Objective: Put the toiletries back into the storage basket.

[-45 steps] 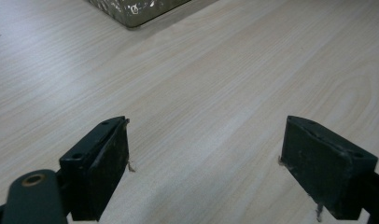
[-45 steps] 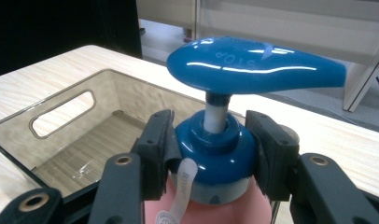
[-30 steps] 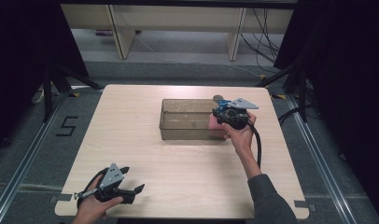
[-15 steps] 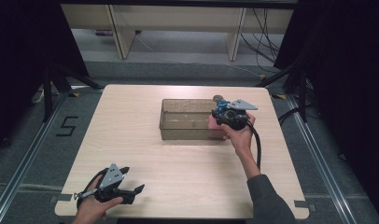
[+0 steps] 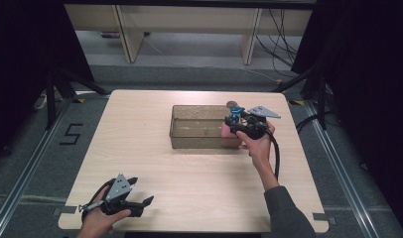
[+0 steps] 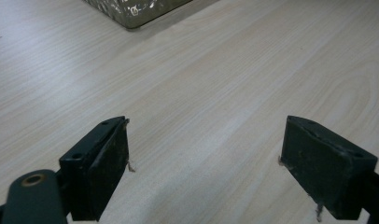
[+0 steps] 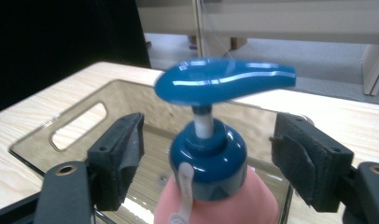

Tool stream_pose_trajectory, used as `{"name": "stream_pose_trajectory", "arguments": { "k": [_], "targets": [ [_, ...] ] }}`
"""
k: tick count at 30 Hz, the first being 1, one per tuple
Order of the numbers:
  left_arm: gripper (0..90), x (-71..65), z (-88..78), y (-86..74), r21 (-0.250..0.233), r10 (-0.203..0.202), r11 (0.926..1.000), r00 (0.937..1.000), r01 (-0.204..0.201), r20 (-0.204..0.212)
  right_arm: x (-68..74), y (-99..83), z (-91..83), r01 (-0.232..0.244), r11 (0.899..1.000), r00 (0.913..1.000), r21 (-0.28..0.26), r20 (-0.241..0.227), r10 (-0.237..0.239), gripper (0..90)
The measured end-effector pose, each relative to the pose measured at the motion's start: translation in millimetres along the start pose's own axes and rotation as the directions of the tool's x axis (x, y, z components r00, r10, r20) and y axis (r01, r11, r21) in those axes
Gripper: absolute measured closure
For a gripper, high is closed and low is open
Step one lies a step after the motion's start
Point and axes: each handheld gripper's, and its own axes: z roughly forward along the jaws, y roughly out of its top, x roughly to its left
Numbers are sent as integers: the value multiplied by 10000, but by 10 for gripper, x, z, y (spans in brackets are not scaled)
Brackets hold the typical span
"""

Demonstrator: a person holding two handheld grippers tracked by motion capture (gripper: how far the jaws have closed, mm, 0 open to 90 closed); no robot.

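My table (image 5: 155, 163) is pale wood-grain, bare across most of the frame, standing on grey floor (image 5: 35, 148) with a taped "5" (image 5: 70, 134) at left, pale shelving legs (image 5: 125, 29) and cables (image 5: 284, 29) along the top, and darkness at both sides. At the lower left edge my left hand-held gripper (image 5: 140, 202) rests released, jaws wide over bare wood. Right of centre, my right hand-held gripper (image 5: 233, 125) sits with jaws spread either side of the blue pump (image 7: 208, 116) of a pink bottle (image 7: 215, 200), not touching it, at the right end of a clear bin (image 5: 189, 141).
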Motion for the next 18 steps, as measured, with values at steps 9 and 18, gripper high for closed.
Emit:
{"name": "stream_pose_trajectory", "arguments": {
  "k": [9, 18],
  "targets": [
    [147, -18, -16, 5, -53, -78, 10000, 10000, 78, -30, -5, 3, -106, -87, 9998, 9999, -156, 141, 89, 225],
    [148, -15, -17, 10, -86, -79, 9999, 10000, 79, 20, -6, -15, -219, -77, 9999, 9996, -104, 257, 79, 202]
  ]
}}
